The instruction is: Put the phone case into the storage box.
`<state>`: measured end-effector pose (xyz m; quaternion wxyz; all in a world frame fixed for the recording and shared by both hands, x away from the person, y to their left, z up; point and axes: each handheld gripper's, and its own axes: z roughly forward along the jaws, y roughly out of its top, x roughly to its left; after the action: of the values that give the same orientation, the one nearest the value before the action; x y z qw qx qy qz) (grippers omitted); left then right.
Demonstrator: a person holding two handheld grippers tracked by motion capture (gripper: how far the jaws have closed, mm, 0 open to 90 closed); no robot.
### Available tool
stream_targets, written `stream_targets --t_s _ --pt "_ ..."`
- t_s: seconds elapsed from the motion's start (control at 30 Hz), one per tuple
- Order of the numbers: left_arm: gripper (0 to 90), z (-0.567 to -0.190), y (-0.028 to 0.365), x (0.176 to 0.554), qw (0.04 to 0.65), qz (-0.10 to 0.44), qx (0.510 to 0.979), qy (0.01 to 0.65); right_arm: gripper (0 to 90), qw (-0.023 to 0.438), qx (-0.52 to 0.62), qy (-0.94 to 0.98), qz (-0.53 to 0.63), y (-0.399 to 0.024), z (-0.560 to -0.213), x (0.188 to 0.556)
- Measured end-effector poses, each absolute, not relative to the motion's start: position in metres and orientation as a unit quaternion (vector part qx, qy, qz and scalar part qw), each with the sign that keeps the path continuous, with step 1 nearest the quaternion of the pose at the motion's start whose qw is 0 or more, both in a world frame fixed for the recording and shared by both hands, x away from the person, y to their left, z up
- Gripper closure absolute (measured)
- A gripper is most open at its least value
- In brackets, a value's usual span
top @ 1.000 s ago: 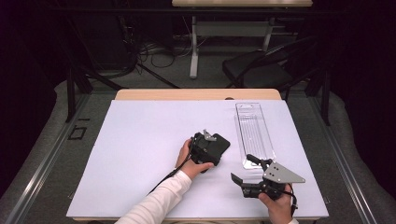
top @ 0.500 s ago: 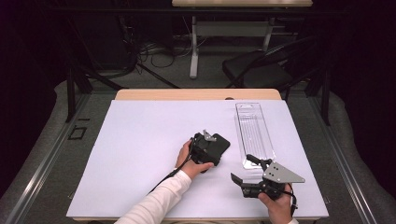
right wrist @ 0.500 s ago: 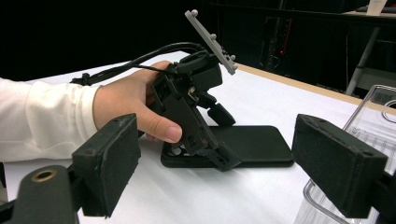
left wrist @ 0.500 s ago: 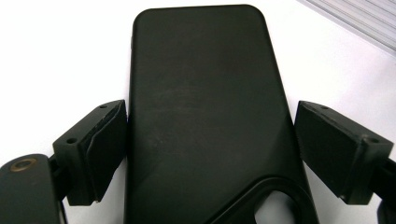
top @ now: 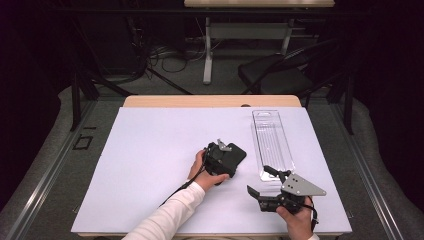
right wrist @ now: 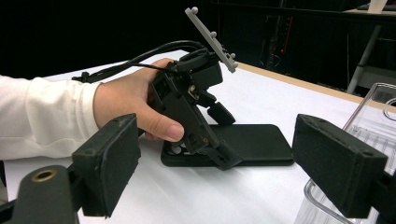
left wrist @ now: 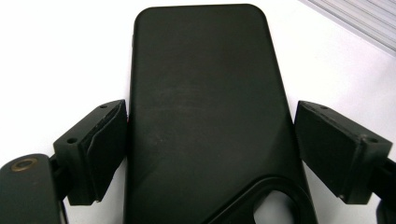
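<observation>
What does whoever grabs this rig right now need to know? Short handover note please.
Left gripper: open, jaws astride the black phone case. One pad is at its edge, the other stands clear, so there is no grip yet.
Right gripper: open and holding nothing, near the close end of the clear plastic tray.
Things: the case lies flat on the white table, left of the tray. The tray looks empty.
Done: left gripper lined up on the case.
Left: close on the case and lift it. It probably goes into the tray, with the right gripper free to steady the tray.
</observation>
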<state>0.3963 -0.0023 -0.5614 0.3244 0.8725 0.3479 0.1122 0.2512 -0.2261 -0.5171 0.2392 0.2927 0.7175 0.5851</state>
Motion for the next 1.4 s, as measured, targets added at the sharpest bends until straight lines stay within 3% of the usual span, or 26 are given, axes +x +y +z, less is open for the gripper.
stream_targets --t_s 1.4 --pt "14.0 -0.546 0.007 0.395 0.302 0.119 0.877 0.355 14.6 0.238 0.295 0.716 0.587 -0.227 -0.518 0.252"
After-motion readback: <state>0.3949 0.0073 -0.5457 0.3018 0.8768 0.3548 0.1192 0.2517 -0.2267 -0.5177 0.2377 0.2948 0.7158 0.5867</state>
